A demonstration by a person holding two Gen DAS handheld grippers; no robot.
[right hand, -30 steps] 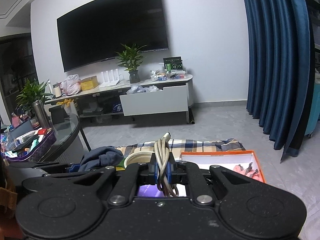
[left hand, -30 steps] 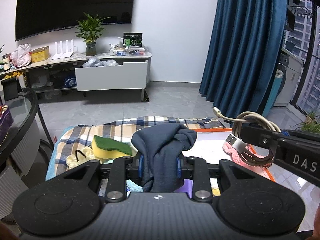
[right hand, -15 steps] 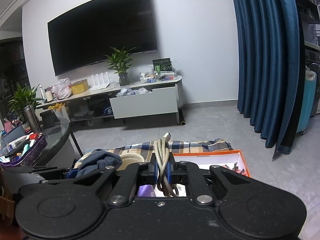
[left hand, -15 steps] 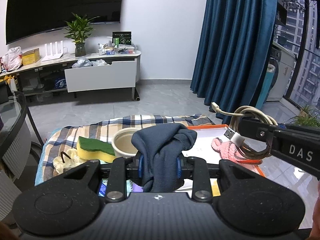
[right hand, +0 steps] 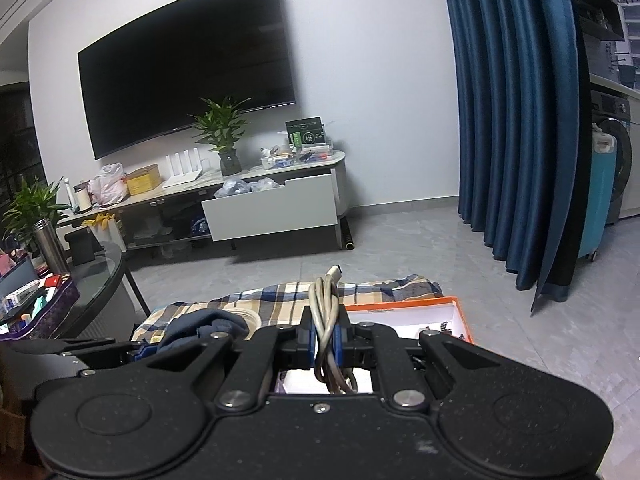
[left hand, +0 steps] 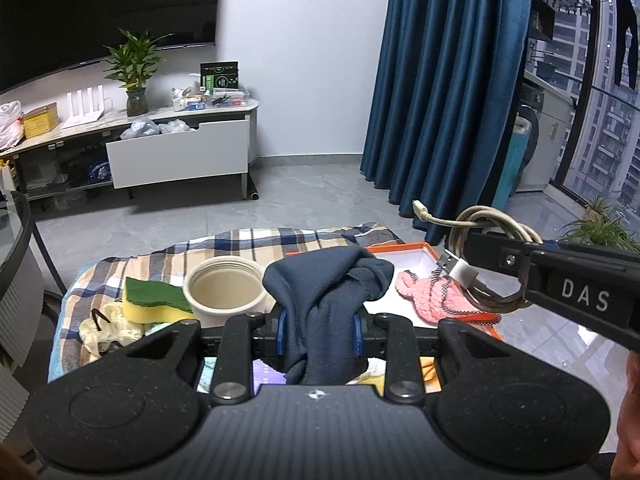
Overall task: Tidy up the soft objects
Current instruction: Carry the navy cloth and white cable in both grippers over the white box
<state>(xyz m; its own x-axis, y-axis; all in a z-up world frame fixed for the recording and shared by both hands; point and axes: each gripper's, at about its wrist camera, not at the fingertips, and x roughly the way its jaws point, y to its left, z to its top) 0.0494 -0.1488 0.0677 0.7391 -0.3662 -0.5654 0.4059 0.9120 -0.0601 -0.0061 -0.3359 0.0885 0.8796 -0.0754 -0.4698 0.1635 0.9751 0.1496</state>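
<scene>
My left gripper (left hand: 320, 330) is shut on a bunched navy blue cloth (left hand: 328, 288), held above the plaid-covered surface (left hand: 248, 244). My right gripper (right hand: 326, 340) is shut on a coiled beige USB cable (right hand: 326, 320); in the left wrist view that cable (left hand: 492, 232) hangs over the orange-rimmed white box (left hand: 404, 256). A pink knitted piece (left hand: 436, 296) lies in the box. A yellow-green sponge (left hand: 152, 300), a cream cup (left hand: 224, 288) and a pale crumpled item (left hand: 108, 324) sit left of the cloth.
A glass round table (right hand: 92, 280) with a purple tray stands on the left. Blue curtains (right hand: 512, 120) hang on the right. A TV stand with an open white drawer (right hand: 272, 208) stands by the far wall across grey floor.
Both views have swung to the right, so the room slid left. The cup is now uncovered beside the sponge. The grips on cloth and cable are unchanged.
</scene>
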